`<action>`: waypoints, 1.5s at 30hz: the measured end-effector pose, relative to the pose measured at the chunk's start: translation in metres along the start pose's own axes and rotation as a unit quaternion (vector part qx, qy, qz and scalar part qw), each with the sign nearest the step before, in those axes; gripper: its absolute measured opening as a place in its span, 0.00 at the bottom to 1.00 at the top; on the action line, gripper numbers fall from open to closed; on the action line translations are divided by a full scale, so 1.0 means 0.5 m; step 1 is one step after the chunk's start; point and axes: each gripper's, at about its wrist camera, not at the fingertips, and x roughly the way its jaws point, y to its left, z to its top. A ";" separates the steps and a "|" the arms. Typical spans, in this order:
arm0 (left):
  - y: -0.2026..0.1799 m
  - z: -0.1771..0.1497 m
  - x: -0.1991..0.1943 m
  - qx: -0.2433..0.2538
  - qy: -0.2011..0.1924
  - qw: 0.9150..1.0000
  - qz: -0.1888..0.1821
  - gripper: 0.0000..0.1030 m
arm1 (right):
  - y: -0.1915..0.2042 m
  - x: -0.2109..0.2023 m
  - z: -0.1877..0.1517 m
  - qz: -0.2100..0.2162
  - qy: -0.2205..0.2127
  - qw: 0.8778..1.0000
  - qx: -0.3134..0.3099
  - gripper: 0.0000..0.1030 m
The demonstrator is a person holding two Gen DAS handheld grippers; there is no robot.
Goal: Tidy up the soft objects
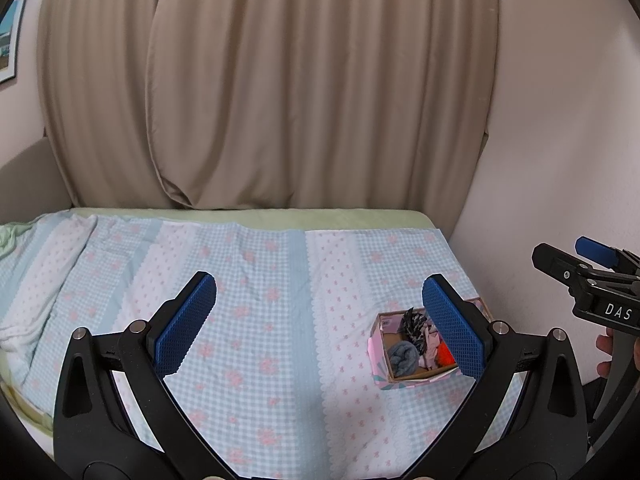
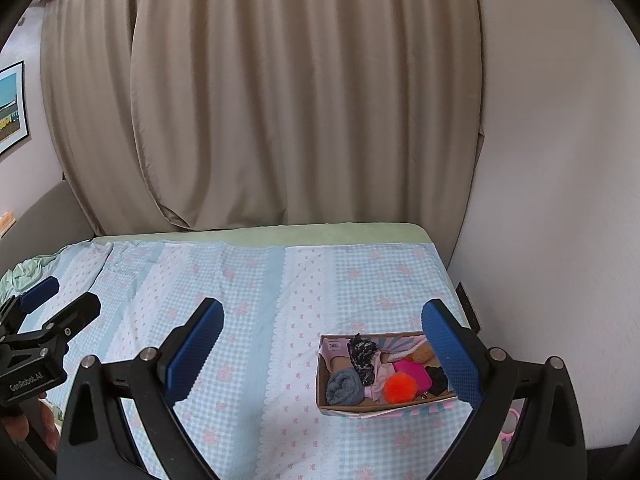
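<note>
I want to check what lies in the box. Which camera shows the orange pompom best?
The right wrist view shows it best: the orange pompom lies whole and unobstructed at the front of the box. In the left wrist view only a small orange patch appears, mostly hidden behind a blue finger pad.

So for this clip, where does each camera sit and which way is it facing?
Left wrist: rides the left gripper, open, facing across the bed toward the curtain; the right gripper and some fingers show at the right edge.
Right wrist: rides the right gripper, open, facing the same way; the left gripper shows at the left edge.
Shared: the cardboard box of soft items, checked bedspread, curtain.
</note>
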 end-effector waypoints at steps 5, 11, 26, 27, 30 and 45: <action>0.002 0.000 -0.001 0.001 0.000 1.000 -0.001 1.00 | 0.000 0.000 0.001 0.000 0.000 1.000 0.001 0.96; -0.003 -0.002 -0.004 0.004 0.000 1.000 0.004 1.00 | 0.005 0.001 -0.001 -0.002 -0.003 1.000 0.005 0.96; -0.005 -0.002 -0.011 0.000 -0.003 1.000 0.001 1.00 | 0.021 -0.007 -0.007 -0.003 -0.011 1.000 0.001 0.96; -0.004 0.000 -0.014 0.000 -0.004 1.000 0.003 1.00 | 0.022 -0.007 -0.007 -0.003 -0.012 1.000 0.001 0.96; -0.002 0.002 -0.021 0.000 -0.009 1.000 0.010 1.00 | 0.025 -0.005 -0.007 -0.003 -0.012 1.000 0.000 0.96; -0.005 0.010 -0.023 0.004 -0.025 0.999 0.029 1.00 | 0.029 0.004 -0.007 -0.008 -0.010 1.000 0.007 0.96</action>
